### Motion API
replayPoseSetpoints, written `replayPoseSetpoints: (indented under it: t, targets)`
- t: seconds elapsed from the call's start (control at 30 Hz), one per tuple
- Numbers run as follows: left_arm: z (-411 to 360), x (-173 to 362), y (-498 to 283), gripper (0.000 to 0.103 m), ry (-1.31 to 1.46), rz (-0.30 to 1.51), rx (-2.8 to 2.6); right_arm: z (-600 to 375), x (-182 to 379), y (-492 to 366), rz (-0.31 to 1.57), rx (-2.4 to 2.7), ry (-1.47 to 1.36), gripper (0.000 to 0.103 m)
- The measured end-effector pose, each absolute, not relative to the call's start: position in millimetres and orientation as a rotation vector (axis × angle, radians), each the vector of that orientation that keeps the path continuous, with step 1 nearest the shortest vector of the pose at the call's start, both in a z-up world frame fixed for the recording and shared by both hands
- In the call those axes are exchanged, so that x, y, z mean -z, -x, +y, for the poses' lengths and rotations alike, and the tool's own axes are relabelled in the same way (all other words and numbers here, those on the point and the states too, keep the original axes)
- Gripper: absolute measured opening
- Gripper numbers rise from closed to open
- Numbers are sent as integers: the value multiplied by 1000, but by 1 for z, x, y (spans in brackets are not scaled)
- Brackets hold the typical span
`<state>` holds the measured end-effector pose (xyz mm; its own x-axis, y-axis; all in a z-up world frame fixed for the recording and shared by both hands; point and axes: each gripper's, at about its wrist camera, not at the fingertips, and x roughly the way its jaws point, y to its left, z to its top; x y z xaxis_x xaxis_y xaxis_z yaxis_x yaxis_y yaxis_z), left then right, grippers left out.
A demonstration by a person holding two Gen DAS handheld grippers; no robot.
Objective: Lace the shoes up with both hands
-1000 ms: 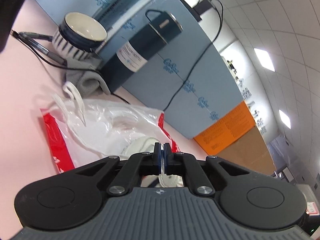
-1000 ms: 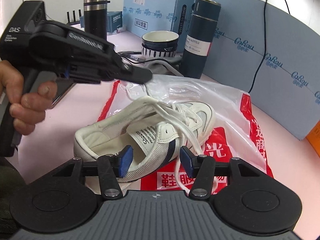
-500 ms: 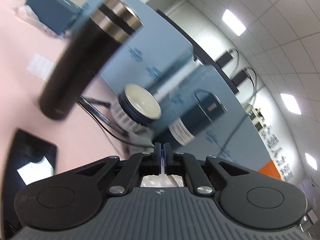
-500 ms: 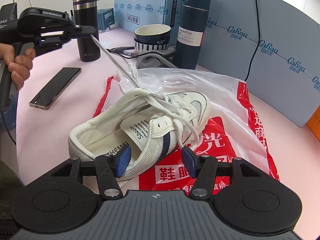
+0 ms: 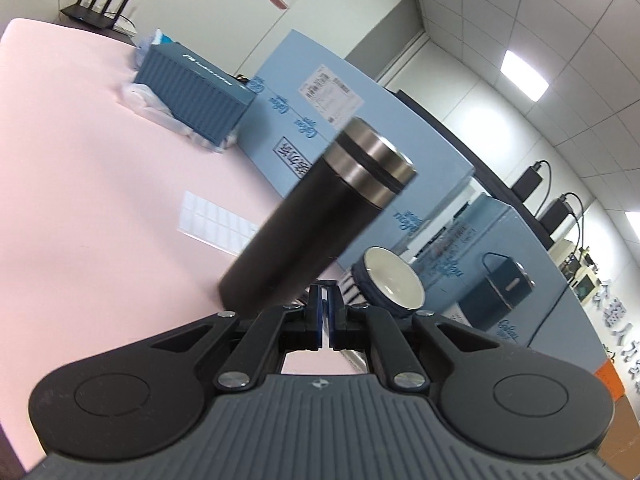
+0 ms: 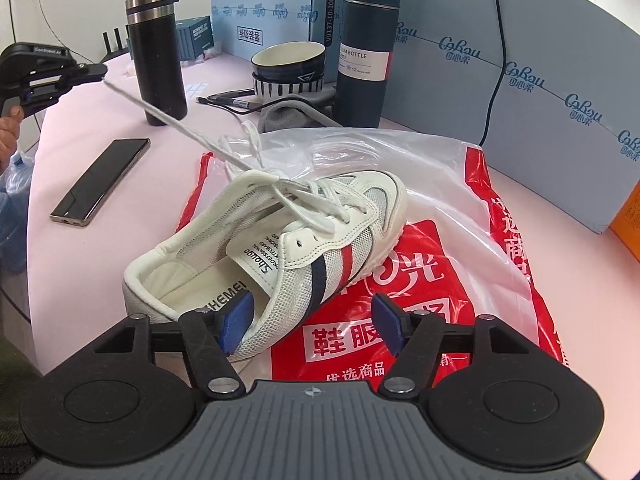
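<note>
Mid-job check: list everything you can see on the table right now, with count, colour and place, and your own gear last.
shoe: 1, white with navy and red stripes, on the bag
lace: 1, white, stretched from shoe to left gripper
plastic bag: 1, red and clear, under shoe
phone: 1, black, left of shoe
black tumbler: 1, steel top, behind phone
bowl: 1, navy and white, rear centre
navy bottle: 1, right of bowl
grey cloth: 1, before bowl
pen: 1, black, beside cloth
blue boxes: several, along the back
left gripper: shut on lace
right gripper: open, near the heel
</note>
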<state>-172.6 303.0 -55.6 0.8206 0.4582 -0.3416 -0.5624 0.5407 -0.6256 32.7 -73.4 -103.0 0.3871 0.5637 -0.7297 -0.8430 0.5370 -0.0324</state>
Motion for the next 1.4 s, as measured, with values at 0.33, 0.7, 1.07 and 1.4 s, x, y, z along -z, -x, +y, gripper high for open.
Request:
replayPoseSetpoints:
  t: [0.33,0.7,1.07,1.4]
  targets:
    - [304,66,177,25,733,267,-771,-75,103,-35,734,-910,417,70]
    - [203,48,55,32,-151,517,-127,-77,104,-38,739,-907,399,75]
    - [197,63,-21,30,-620,710,338,-77,106,-44,753,-907,393,84]
    - [193,96,-51,28,-785,845,460,-75,107,-45,768,-898,385,86]
